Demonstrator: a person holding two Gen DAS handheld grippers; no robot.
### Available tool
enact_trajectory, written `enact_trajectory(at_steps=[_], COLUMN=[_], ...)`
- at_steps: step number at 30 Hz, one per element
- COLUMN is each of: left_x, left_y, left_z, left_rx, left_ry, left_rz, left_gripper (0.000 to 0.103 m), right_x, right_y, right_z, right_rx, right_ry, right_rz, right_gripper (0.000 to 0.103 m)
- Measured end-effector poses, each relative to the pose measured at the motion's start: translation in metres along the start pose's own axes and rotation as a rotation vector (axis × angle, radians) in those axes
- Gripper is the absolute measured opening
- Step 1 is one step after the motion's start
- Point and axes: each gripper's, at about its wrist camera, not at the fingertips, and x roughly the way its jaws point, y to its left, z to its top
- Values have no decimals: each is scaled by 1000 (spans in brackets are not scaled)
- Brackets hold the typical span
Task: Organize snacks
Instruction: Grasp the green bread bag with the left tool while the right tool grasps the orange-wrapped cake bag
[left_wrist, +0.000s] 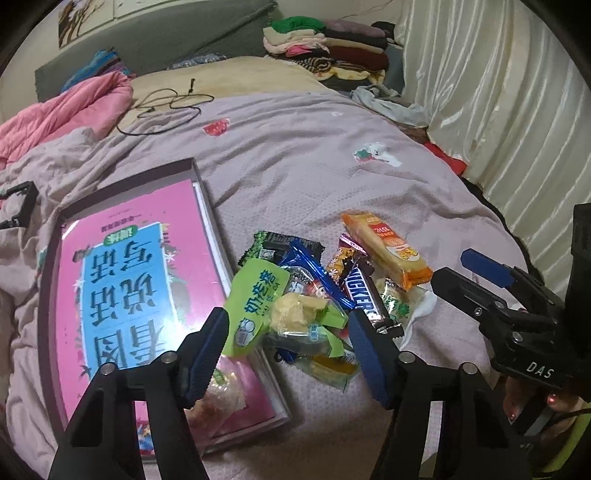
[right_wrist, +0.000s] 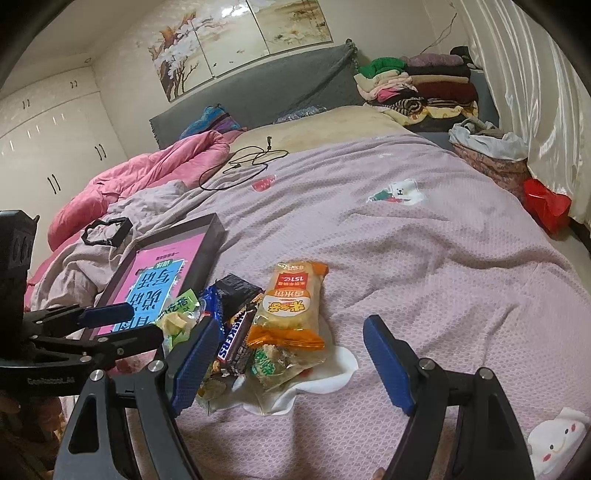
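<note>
A pile of snacks lies on the lilac bedspread (left_wrist: 314, 166): an orange cracker packet (left_wrist: 388, 251) (right_wrist: 291, 306), a Snickers bar (left_wrist: 364, 291) (right_wrist: 236, 339), a blue wrapper (left_wrist: 314, 266) and green packets (left_wrist: 255, 299). To the left of the pile is a shallow dark-rimmed box (left_wrist: 207, 206) (right_wrist: 218, 229) with a pink printed sheet inside; one packet (left_wrist: 221, 391) rests in its near corner. My left gripper (left_wrist: 288, 354) straddles the green packets, pads not pressing them. My right gripper (right_wrist: 293, 365) stands open over the pile's near side, around the Snickers bar and cracker packet.
A black cable (left_wrist: 166, 107) and a pink quilt (left_wrist: 62, 110) lie toward the headboard. Folded clothes (left_wrist: 325, 40) are stacked at the far corner, beside a white curtain (left_wrist: 498, 92). A black plastic frame (right_wrist: 107, 230) rests left of the box. A red bag (right_wrist: 546, 206) lies at the bed's right edge.
</note>
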Motion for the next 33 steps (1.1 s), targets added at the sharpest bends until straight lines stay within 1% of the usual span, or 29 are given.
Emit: enact_trajectory(at_steps=[2,6,11,18,22,26,27,31,33], left_x=[6,16,22,25,24,27,28,30,31], left_y=[0,-2,-5,-4,-2,3,3,3,4], left_z=[2,5,9,5,-1,-4,-4,-4,-3], left_rx=[-1,9,30,68,106,98,97,99,93], left_ry=[9,21,14,22,36,49,49,52,56], left_rz=[-8,-3,20,38,29,12,10,3,-8], left_gripper=[63,63,63,63,63,65,65,63,63], right_x=[1,4,14,42,60,73,76,82,84], right_y=[0,-2,-4,-4,-5,-4,-4,-3,-4], right_z=[0,1,6,13,15,15,14,12,11], right_rx=[-1,-9,-11,-19,-8,1,0,-7,-9], right_ry=[0,5,13,60,98,122,124,135,140], right_rz=[-1,-2,1,1,9,6,1,-8,-14], right_gripper=[80,80,80,80,80,79,77,65,61])
